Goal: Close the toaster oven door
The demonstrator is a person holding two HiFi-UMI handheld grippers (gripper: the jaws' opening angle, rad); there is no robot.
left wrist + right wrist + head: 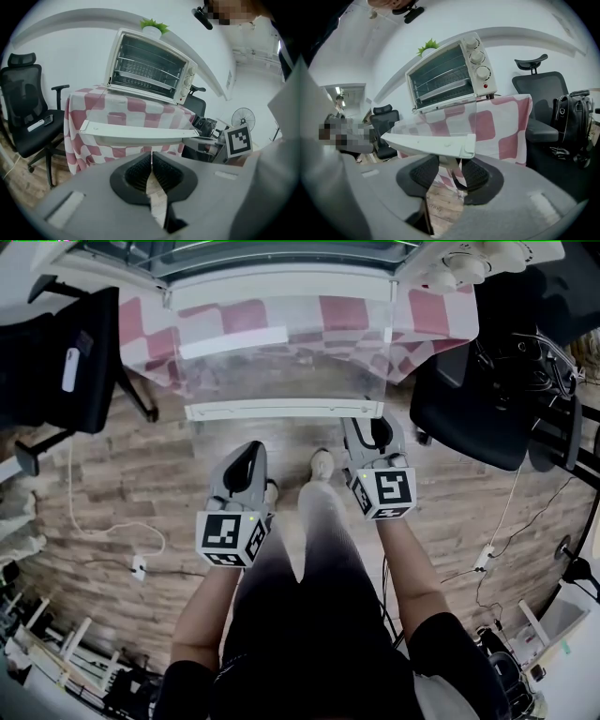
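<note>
The white toaster oven (150, 68) stands on a table draped in a red-and-white checked cloth (141, 324). Its glass door (281, 352) hangs open, level, with the white handle edge (281, 410) toward me. My right gripper (373, 432) is open right under the handle's right end. In the right gripper view the door edge (431, 140) lies just over the gripper (450, 171), with a thin white part hanging between the spread pads. My left gripper (246, 457) is shut on nothing, lower and short of the door (136, 133), its pads (140, 171) touching.
Black office chairs stand at the left (56, 362) and right (478, 409) of the table. A white cable and power strip (138, 566) lie on the wooden floor. A small plant (152, 24) sits on the oven. A fan (243, 119) stands at the back right.
</note>
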